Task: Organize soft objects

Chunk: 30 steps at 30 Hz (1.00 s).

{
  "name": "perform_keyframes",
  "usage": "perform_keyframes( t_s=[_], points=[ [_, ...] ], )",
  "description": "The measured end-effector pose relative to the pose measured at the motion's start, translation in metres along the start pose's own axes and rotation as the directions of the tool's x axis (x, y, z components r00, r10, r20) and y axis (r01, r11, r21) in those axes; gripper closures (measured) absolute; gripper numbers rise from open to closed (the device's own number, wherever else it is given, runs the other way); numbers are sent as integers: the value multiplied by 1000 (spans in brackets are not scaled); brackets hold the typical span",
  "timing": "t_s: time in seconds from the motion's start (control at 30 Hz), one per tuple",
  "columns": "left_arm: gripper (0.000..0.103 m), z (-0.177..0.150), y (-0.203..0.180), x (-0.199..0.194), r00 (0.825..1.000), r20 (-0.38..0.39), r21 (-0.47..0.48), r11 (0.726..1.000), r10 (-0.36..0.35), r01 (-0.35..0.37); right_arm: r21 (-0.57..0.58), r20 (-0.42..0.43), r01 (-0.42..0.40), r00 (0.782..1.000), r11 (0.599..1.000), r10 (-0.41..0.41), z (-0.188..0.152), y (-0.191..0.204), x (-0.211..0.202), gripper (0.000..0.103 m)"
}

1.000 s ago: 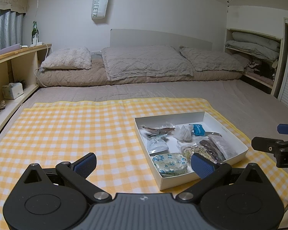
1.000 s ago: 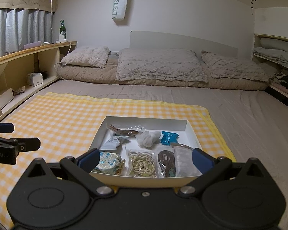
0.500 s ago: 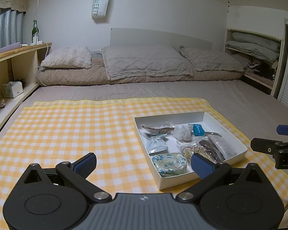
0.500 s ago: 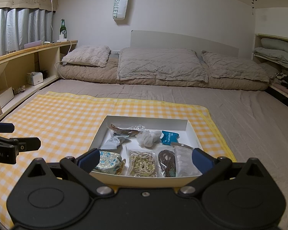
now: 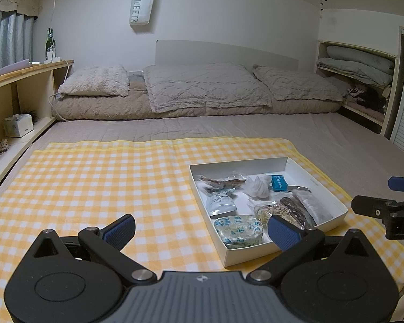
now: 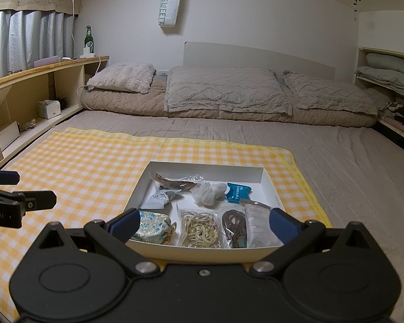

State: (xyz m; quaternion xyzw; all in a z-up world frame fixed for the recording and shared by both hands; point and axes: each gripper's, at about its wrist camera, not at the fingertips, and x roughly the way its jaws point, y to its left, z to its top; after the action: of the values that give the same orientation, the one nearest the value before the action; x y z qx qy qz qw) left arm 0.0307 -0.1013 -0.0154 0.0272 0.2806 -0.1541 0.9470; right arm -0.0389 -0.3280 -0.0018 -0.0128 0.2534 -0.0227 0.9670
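A shallow white box (image 5: 324,188) (image 6: 207,167) lies on a yellow checked cloth (image 5: 107,188) (image 6: 89,167). Inside it are a blue-flowered pouch (image 5: 238,227) (image 6: 152,224), a white crumpled cloth (image 5: 258,187) (image 6: 208,195), a teal packet (image 5: 278,182) (image 6: 238,192), a grey sachet (image 5: 220,202) (image 6: 159,199), and bags of cream and brown hair ties (image 6: 199,228). My left gripper (image 5: 202,230) hovers open over the cloth, at the box's near left corner. My right gripper (image 6: 204,223) hovers open above the box's near edge. Neither holds anything.
The cloth covers a grey bed with pillows (image 5: 202,88) at the far end. Wooden shelves (image 6: 27,99) run along the left with a tissue box (image 6: 49,109) and a green bottle (image 6: 88,37). Folded bedding (image 5: 358,64) fills a recess at the right.
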Motion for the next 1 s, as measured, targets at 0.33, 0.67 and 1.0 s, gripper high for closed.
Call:
perform_keyframes(
  t_s=[0.33, 0.67, 1.0],
  points=[
    [0, 0, 0, 0, 1000, -1, -3, 1000, 3, -3, -1, -1, -1, 1000, 1000, 1, 0, -1, 0, 0],
    [0, 0, 0, 0, 1000, -4, -11, 1000, 9, -9, -1, -1, -2, 1000, 1000, 2, 1, -1, 0, 0],
    [0, 1, 1, 1, 1000, -6, -14, 1000, 11, -11, -1, -1, -1, 1000, 1000, 1, 1, -1, -1, 0]
  ],
)
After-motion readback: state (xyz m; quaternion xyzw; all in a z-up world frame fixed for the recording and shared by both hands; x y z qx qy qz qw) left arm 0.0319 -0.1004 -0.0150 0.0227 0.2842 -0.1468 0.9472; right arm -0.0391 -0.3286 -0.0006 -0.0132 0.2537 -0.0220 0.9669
